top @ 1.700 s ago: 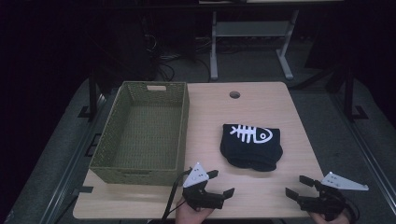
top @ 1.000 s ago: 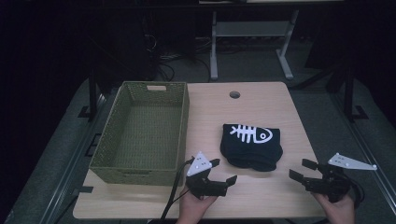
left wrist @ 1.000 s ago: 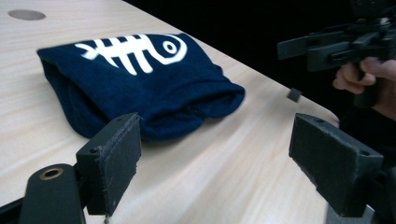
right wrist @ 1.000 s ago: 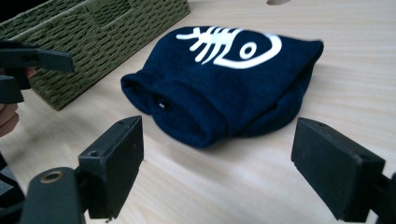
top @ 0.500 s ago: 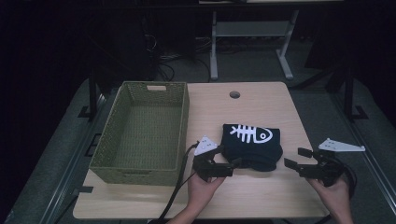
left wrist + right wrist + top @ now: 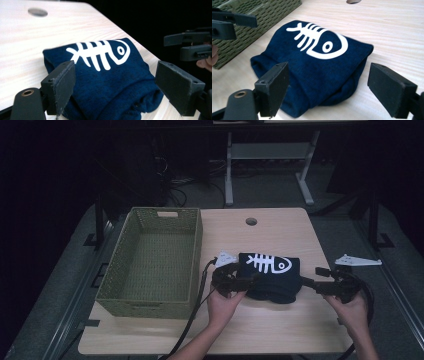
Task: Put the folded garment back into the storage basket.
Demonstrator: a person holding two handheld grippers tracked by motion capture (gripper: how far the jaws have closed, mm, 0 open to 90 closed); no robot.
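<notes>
Dark room around a pale wooden desk [image 6: 280, 232]; metal frame legs and cables on the floor at 12 o'clock. Round cable hole [image 6: 251, 221] in the desk top near the far edge.

Woven green basket [image 6: 150, 297] on the desk's 9 o'clock side, long axis running 6 to 12, nothing visible inside.

Folded navy garment [image 6: 280, 282] with white fish-skeleton print [image 6: 268, 263] lies flat on the desk, just at 3 o'clock of the basket, slightly toward the near edge. Fish head points to 3 o'clock in the high view. Folded edges bulge at the near side.

Left claw [image 6: 245, 282], held in the person's left hand [image 6: 222, 305], sits at the garment's 9 o'clock edge, between garment and basket. Left gripper view: jaws spread wide, one on each side of the cloth's near corner [image 6: 112, 85], not pressing it; released. Cable trails from it toward 6 o'clock along the basket's side.

Right claw [image 6: 312, 282], in the right hand [image 6: 352, 312], sits at the garment's 3 o'clock edge, tips just at the fabric. Right gripper view: jaws wide apart, straddling the folded corner [image 6: 317, 75]; whether the pads touch it, cannot tell. Released, nothing held.

Both claws face each other across the garment, each one showing in the other's view beyond the cloth.
</notes>
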